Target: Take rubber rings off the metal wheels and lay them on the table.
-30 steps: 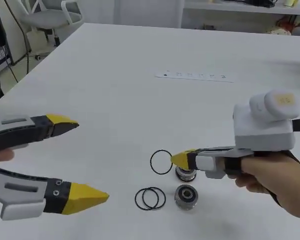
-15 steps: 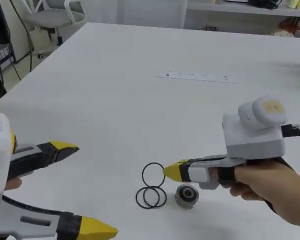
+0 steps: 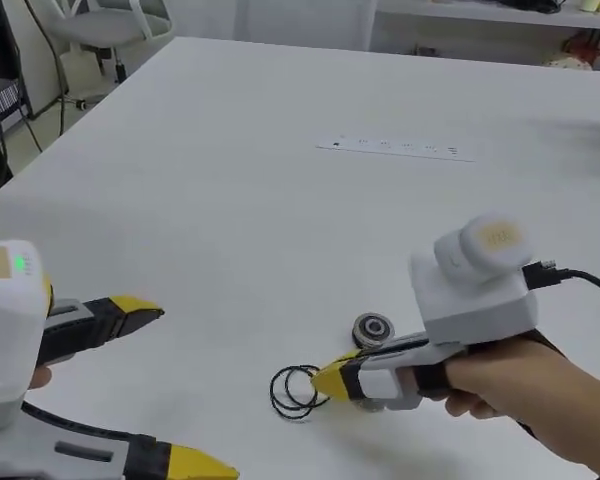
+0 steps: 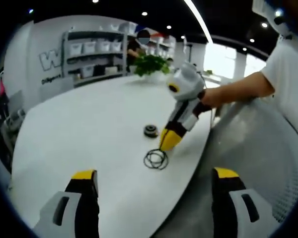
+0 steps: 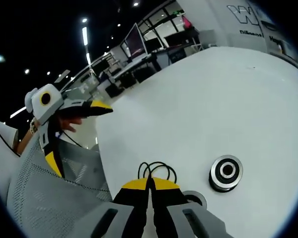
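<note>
**Right jaws pressed together at the ring pile**

Right gripper [image 3: 323,381] is seen with its jaws closed flat against each other. Its tip is touching the loose black rubber rings [image 3: 294,390] piled on the white table [image 3: 280,200]. Whether a ring is pinched cannot be told. One metal wheel [image 3: 373,328] is laid flat just beyond the gripper, apart from the rings. A second wheel [image 5: 194,198] is partly hidden under the right jaws. Left gripper [image 4: 155,174] is held wide open, well apart from the rings.
</note>
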